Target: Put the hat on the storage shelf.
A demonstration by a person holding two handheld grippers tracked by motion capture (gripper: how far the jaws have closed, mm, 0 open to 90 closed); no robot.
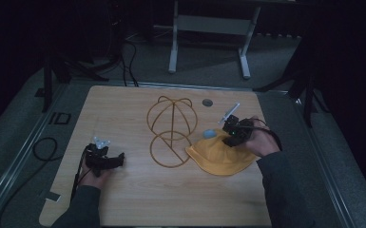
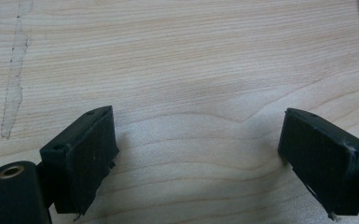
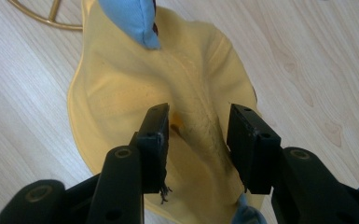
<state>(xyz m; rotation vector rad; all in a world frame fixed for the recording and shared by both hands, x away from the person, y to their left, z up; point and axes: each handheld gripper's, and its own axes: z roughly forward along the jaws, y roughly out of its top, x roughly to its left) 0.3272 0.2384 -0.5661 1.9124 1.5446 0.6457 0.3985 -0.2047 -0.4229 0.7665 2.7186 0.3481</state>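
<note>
I see a light wooden table (image 1: 138,199) carrying a gold wire hat stand (image 1: 171,130), a floppy yellow fabric hat (image 1: 221,154) and a small grey disc (image 1: 207,102).

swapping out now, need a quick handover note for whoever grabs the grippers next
Left gripper: open, holding nothing, low over bare table to the left of the gold wire hat stand.
Right gripper: jaws part open astride a raised fold of the yellow hat; a firm grip cannot be confirmed.
Hat: lies crumpled on the table just right of the stand's base ring, a light blue part showing at its far edge.
Done: right gripper is at the hat.
Left: likely close on the fold, lift the hat and set it over the stand's dome; the left gripper could steady the stand.
</note>
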